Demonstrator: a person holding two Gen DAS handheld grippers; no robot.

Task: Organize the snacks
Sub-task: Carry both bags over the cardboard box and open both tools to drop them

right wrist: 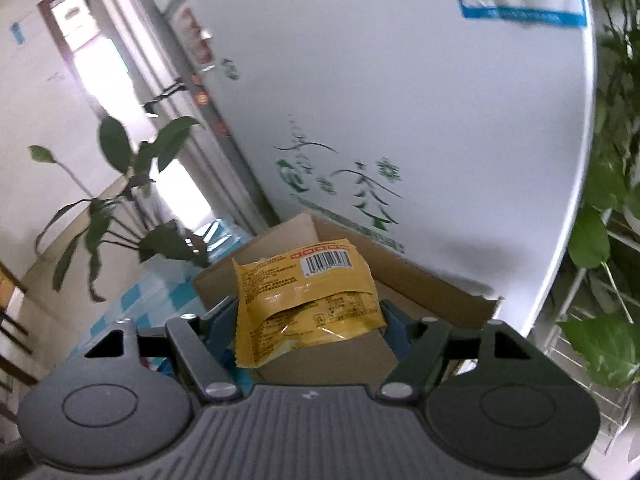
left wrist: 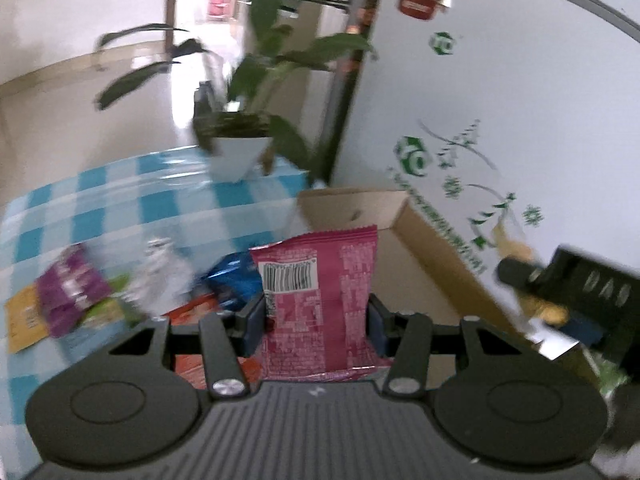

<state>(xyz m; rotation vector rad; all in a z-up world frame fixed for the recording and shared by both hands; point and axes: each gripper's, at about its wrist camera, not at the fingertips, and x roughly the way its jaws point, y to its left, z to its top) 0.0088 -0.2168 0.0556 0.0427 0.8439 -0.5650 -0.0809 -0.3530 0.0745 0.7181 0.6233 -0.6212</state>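
While both grippers carry a packet: two-handed transfer toward one box, judged mid-task.
Left gripper [left wrist: 316, 322]: pinching an upright pink foil snack packet with a barcode label [left wrist: 320, 296] between its two blue pads, held above the table edge, just before the open brown cardboard box [left wrist: 400, 216].
Right gripper [right wrist: 310, 326]: clamped on a crinkled yellow plastic snack packet with a barcode [right wrist: 308, 292], held in front of and above the same box [right wrist: 440, 292].
Risk 1: slip. Both packets are slick film, gripped across soft air-filled bodies; a squeeze may shift the contents and let a packet slide out short of the box.
Risk 2: collision. Right gripper's body shows at the right edge of the left wrist view, near the box; two tools converging on one opening could knock together.
Risk 3: crushing of contents under pad pressure, a guess only.
Risk 4: white pot with a green leafy plant [left wrist: 236, 156] stands on the blue-and-white checked tablecloth [left wrist: 120, 200] behind the box; a wide swing could brush its leaves.
Count, held packets: 2 (one pink, one yellow).
Count, loose packets on cloth: about 6 under blur — purple [left wrist: 72, 292], orange-yellow [left wrist: 24, 324], green, white [left wrist: 160, 276], blue [left wrist: 236, 280], red-orange [left wrist: 196, 312].
Count, boxes: 1.
Count, potted plants on table: 1.
Box contents: not visible.
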